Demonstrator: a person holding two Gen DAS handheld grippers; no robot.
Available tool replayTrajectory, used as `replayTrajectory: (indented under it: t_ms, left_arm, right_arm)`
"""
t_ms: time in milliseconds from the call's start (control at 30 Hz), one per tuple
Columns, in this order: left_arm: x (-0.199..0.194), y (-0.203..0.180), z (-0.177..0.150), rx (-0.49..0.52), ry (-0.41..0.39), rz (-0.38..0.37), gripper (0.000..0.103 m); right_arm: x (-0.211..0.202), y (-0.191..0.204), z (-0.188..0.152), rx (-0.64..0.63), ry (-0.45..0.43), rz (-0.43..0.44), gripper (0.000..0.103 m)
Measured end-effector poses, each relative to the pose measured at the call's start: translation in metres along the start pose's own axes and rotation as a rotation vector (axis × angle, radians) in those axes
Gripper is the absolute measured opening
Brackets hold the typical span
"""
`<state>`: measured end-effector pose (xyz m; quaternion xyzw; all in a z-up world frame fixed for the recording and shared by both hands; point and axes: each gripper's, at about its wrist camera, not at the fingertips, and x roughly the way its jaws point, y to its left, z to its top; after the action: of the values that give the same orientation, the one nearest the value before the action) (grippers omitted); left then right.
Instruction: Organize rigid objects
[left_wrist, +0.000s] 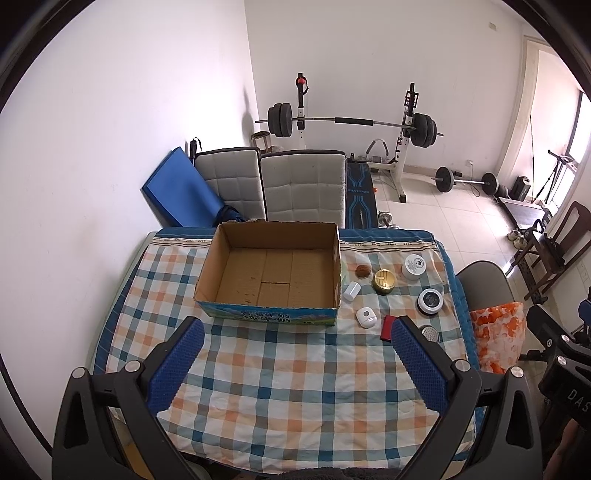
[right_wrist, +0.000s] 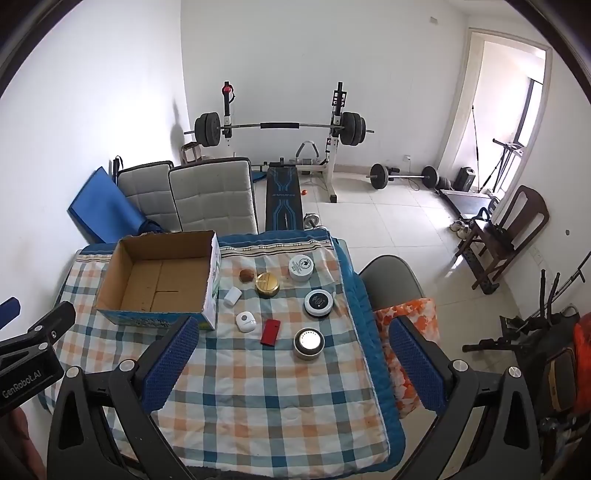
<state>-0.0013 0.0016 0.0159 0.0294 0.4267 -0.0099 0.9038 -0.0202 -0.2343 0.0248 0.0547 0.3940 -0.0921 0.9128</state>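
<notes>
An empty cardboard box (left_wrist: 269, 271) (right_wrist: 159, 277) stands at the far left of the checked table. To its right lie several small objects: a brown ball (right_wrist: 246, 275), a gold tin (right_wrist: 267, 284), a white jar (right_wrist: 301, 267), a white cylinder (right_wrist: 232, 296), a black-lidded jar (right_wrist: 318, 302), a white case (right_wrist: 245, 321), a red flat case (right_wrist: 270, 332) and a grey round tin (right_wrist: 308, 343). My left gripper (left_wrist: 295, 360) is open and empty, held above the table in front of the box. My right gripper (right_wrist: 291, 363) is open and empty, in front of the objects.
The checked tablecloth (right_wrist: 258, 398) covers the table. Two padded chairs (left_wrist: 299, 184) stand behind it and a grey chair with an orange cushion (right_wrist: 410, 325) at the right. A weight bench and barbells (right_wrist: 280, 129) stand further back.
</notes>
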Motion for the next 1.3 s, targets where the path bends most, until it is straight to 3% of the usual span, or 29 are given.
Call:
replayTrajectory:
  t_ms: [1167,1300]
  left_arm:
    - [-0.001,0.000,-0.002,-0.001,-0.005,-0.002,0.103]
    - [-0.001,0.000,-0.002,-0.001,-0.007,-0.004,0.103]
  right_arm:
    - [0.006,0.004,-0.010,0.002,-0.002,0.003,0.103]
    - [-0.003,0.003,0.001,0.006,-0.003,0.009,0.103]
